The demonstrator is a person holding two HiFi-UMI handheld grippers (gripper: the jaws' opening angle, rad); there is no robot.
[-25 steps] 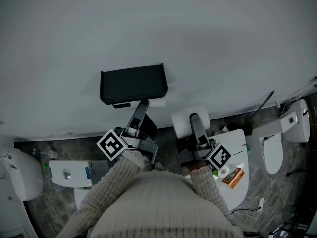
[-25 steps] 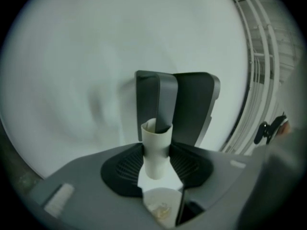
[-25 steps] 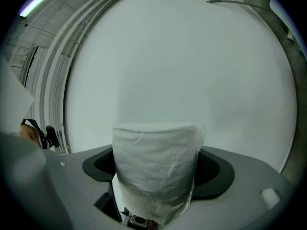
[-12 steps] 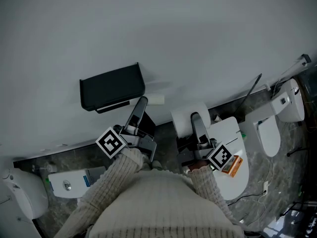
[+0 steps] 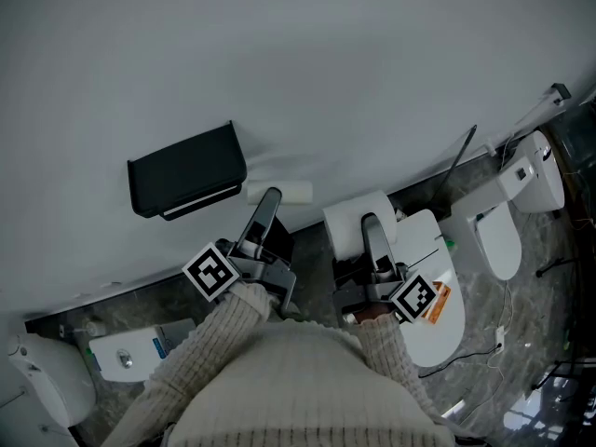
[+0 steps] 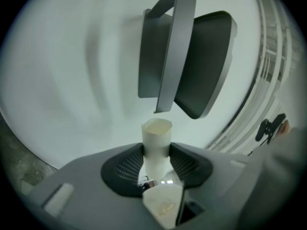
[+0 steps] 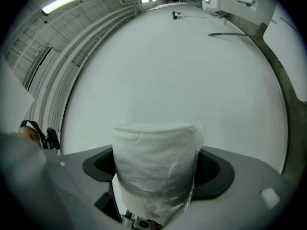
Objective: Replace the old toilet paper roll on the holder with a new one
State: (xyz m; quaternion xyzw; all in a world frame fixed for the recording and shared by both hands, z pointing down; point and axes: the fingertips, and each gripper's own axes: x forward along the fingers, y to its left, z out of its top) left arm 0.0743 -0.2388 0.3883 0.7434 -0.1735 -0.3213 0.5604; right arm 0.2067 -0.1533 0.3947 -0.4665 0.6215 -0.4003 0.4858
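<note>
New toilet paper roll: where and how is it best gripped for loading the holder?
Take the new toilet paper roll across its curved wall, from the side, as the right gripper does: pads on opposite flanks, axis along the jaws. This should leave its far end free for the black holder.

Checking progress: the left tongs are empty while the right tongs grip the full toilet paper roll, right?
Not empty: the left gripper view shows the left tongs clamped on a bare cardboard tube. The right tongs do grip the full toilet paper roll.
</note>
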